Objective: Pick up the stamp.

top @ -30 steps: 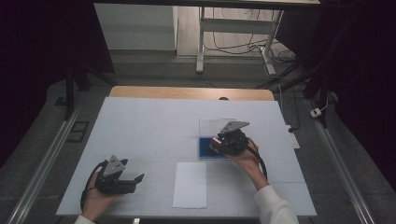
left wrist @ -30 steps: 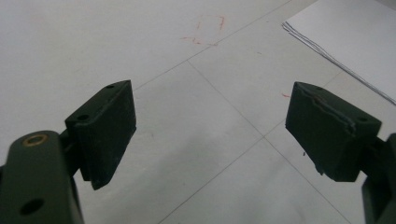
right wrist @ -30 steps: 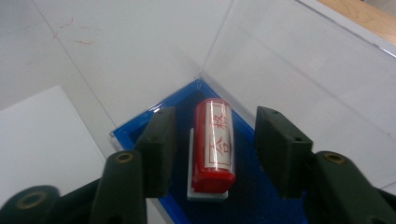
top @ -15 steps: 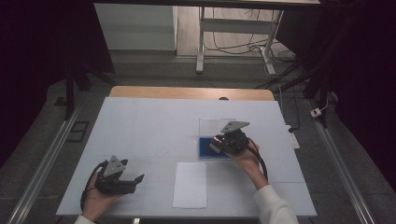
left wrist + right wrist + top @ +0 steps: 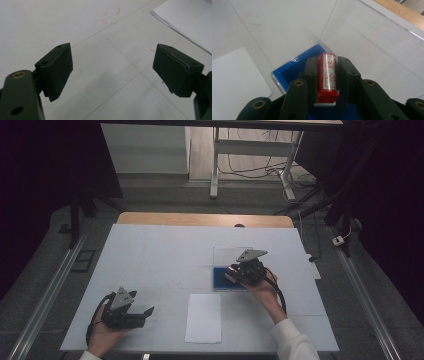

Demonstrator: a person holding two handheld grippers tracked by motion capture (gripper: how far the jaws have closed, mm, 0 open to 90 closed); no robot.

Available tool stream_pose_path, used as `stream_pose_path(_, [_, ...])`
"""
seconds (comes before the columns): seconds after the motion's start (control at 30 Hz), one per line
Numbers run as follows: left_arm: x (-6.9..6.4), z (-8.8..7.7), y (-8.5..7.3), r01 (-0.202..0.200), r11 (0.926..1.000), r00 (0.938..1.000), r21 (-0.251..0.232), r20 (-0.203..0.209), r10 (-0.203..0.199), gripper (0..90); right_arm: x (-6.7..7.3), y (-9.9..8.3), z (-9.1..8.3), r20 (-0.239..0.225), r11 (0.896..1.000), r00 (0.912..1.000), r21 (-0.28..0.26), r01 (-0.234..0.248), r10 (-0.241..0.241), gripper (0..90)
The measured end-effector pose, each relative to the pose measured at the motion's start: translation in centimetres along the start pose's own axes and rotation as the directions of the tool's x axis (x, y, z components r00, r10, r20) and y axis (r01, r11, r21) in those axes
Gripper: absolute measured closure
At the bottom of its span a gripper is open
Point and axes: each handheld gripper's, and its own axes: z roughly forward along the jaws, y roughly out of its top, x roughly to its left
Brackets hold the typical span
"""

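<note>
Dim room: grey floor (image 5: 165,195), a pale cabinet (image 5: 145,147), cables (image 5: 250,167) around what seems a metal stand (image 5: 216,160).

table (image 5: 165,250) evenly bright; surroundings dark | close views soft; no glare

Your right claw (image 5: 325,75) is black and pinches a red stamp (image 5: 327,73) with red characters on its clear face. Below sits a blue tray (image 5: 292,68). The surface (image 5: 165,255) is white, with faint red marks (image 5: 108,16).

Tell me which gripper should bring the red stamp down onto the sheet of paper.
Right. The right gripper is already shut on the red stamp over the blue ink pad, near the paper. The left gripper is open and holds nothing, off to the paper's left.
</note>
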Motion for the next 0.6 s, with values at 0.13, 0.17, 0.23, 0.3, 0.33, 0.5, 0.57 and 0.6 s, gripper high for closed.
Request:
stream_pose_path(0.13, [-0.1, 0.0, 0.0, -0.001, 1.0000, 1.0000, 0.001, -0.002, 0.001, 16.8, 0.0, 0.3, -0.8, 0.002, 1.000, 1.0000, -0.024, 0.002, -0.002, 70.7])
stream_pose_path(0.17, [-0.1, 0.0, 0.0, -0.002, 1.0000, 1.0000, 0.002, -0.003, 0.002, 16.8, 0.0, 0.4, -0.9, 0.002, 1.000, 1.0000, -0.028, 0.004, -0.004, 70.7])
stream_pose_path(0.23, [-0.1, 0.0, 0.0, -0.004, 1.0000, 1.0000, 0.002, -0.004, 0.004, 16.8, 0.0, 0.5, -1.3, -0.004, 0.999, 1.0000, -0.048, -0.006, 0.006, 70.7])
stream_pose_path(0.3, [-0.1, 0.0, 0.0, -0.007, 1.0000, 1.0000, 0.002, -0.003, 0.007, 16.8, -0.1, 0.6, -1.4, -0.004, 0.998, 1.0000, -0.057, -0.005, 0.005, 70.6])
stream_pose_path(0.33, [-0.2, 0.0, 0.0, -0.007, 1.0000, 1.0000, 0.002, -0.003, 0.007, 16.9, -0.1, 0.9, -2.0, -0.001, 0.998, 1.0000, -0.064, -0.007, 0.007, 70.7])
stream_pose_path(0.5, [-0.2, 0.0, 0.0, -0.008, 1.0000, 1.0000, 0.001, -0.003, 0.008, 16.9, 0.0, 1.2, -2.8, 0.026, 0.996, 0.9996, -0.085, 0.008, -0.006, 70.6])
stream_pose_path(0.57, [-0.2, 0.0, 0.0, -0.010, 1.0000, 0.9999, 0.001, -0.002, 0.010, 16.9, 0.0, 1.3, -3.2, 0.022, 0.995, 0.9997, -0.099, 0.009, -0.006, 70.7])
stream_pose_path(0.6, [-0.2, 0.0, -0.1, -0.010, 0.9999, 0.9999, 0.002, -0.003, 0.010, 16.9, 0.0, 1.4, -3.4, 0.016, 0.994, 0.9999, -0.105, 0.006, -0.005, 70.7])
